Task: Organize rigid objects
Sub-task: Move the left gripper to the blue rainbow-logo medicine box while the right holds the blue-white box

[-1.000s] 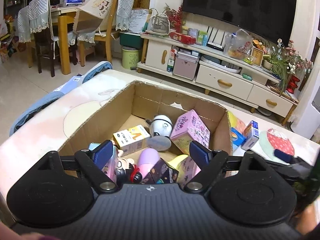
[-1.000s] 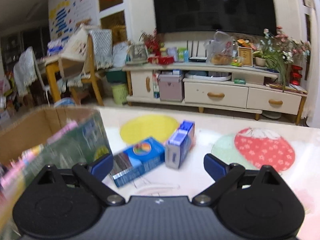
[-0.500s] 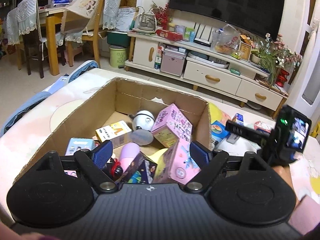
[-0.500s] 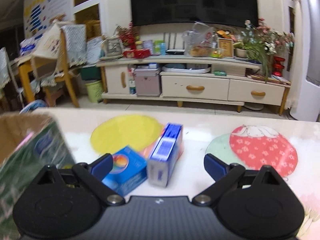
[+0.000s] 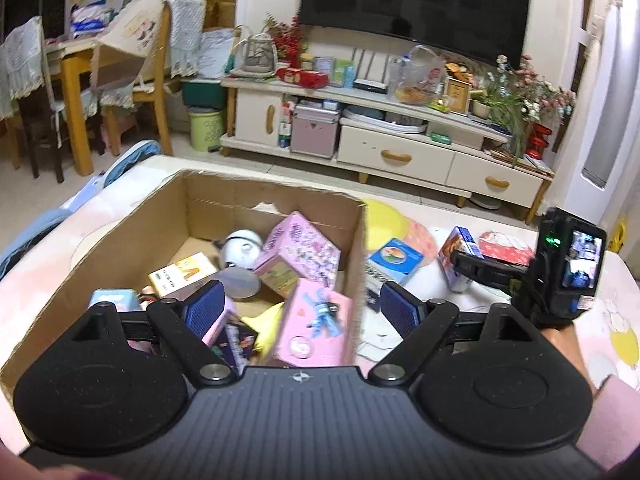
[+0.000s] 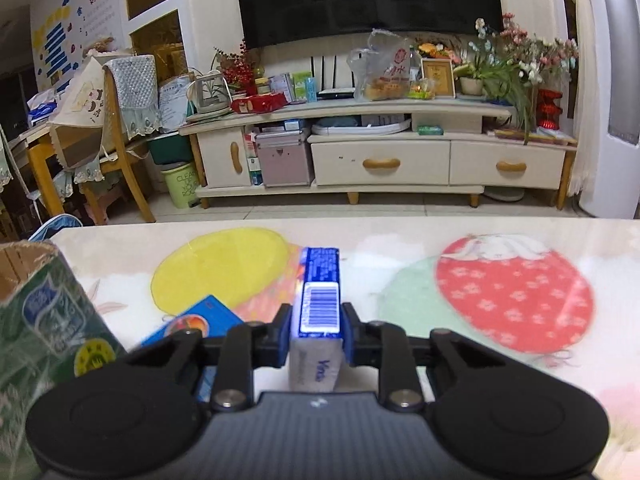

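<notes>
**Box Nearly Full, Two Packs Left on the Desk**

On the left sits a brown cardboard box (image 5: 160, 216) with rough, torn edges. Many hard things already lie inside it: a yellow and white carton (image 5: 182, 276), a round white toy (image 5: 242, 246), a pink printed box (image 5: 298, 250) and a second pink box (image 5: 316, 324) with a small blue figure on it. So a good part of the tidying looks done.

The left tongs (image 5: 300, 308) hang over the near edge of the box. They are spread wide and hold nothing. Their pads are dark blue and ribbed.

Just right of the box, a flat blue box (image 5: 396, 258) with a bright round picture lies on the smooth, shiny desk (image 6: 400, 236). The desk has big yellow and red round patches printed on it.

Further right, the right tongs (image 6: 316, 332) are pressed narrow against both long sides of a thin blue and white pack (image 6: 320, 292). It has a barcode on top and sits on the desk.

Left to do, it seems: the thin pack and the flat blue box must both go into the cardboard box.
</notes>
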The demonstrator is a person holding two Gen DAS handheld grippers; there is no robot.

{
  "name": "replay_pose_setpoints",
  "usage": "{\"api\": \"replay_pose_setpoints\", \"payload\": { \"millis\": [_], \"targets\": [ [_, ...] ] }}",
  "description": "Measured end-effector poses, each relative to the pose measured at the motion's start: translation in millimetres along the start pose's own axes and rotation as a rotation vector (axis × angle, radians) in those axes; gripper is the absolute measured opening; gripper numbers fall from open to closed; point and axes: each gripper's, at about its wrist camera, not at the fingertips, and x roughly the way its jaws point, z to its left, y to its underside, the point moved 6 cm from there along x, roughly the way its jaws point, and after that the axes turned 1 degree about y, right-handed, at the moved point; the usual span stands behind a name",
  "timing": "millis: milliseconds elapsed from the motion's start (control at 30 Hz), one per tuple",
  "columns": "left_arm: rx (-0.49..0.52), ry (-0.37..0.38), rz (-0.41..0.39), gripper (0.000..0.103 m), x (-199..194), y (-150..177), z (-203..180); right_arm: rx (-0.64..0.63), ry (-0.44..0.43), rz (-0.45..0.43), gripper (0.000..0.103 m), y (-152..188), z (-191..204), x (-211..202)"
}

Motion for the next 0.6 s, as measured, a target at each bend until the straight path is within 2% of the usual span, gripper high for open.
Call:
{"api": "replay_pose_setpoints", "payload": {
  "millis": [167,267,400,600],
  "targets": [
    [0.072,0.053,-0.043,0.103,-2.4,2.5,-16.1,-0.046,0.02,-0.009,0.023,11.9,-29.3,-39.1],
    [0.153,0.092,-0.074,0.103,-3.9,6.5,-32.7,-0.059,0.036,0.001,0.023,23.3,-49.1,-64.6],
    [0.213,0.136,-0.086,0.103,0.9,14.0,-53.6,-0.067,0.068,0.013,0.023,43.2,-73.1,-92.2],
    [0.293,0.129,-0.087,0.103,19.2,27.9,-76.5,-0.046,0.103,0.014,0.023,64.2,-102.9,-109.8]
  ]
}}
